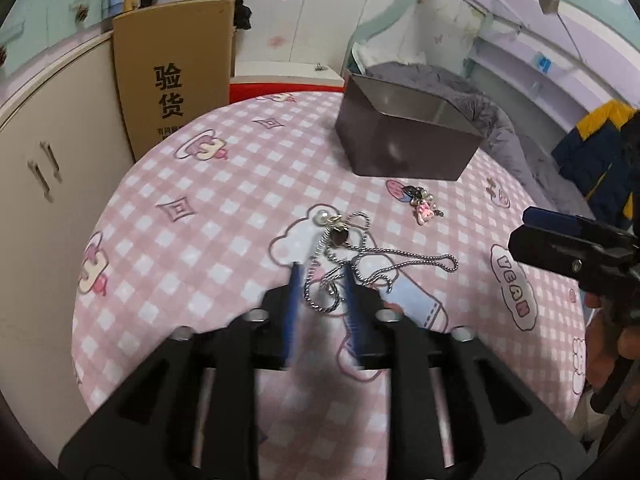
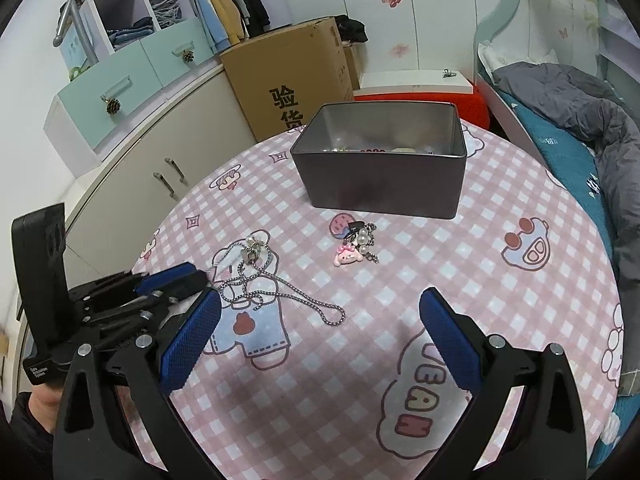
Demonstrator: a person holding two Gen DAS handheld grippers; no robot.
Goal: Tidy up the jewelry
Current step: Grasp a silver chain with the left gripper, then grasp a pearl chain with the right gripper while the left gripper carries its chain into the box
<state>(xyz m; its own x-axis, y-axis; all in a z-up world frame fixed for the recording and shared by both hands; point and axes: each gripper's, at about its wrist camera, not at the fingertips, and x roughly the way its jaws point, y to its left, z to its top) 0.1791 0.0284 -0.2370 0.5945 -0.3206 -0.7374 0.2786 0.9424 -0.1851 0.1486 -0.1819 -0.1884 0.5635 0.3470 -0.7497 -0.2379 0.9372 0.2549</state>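
Observation:
A tangle of silver chain necklaces with a pearl and a dark pendant lies on the pink checked tablecloth; it also shows in the right wrist view. My left gripper has its blue fingers partly closed around the near end of the chains, low over the cloth; I cannot tell if it pinches them. In the right wrist view the left gripper is at the left. A pink charm keychain lies in front of the dark metal tin, which holds some jewelry. My right gripper is open and empty.
A cardboard box and a cream cabinet stand behind the table on the left. A bed with a grey blanket is on the right. A red and white box sits behind the tin.

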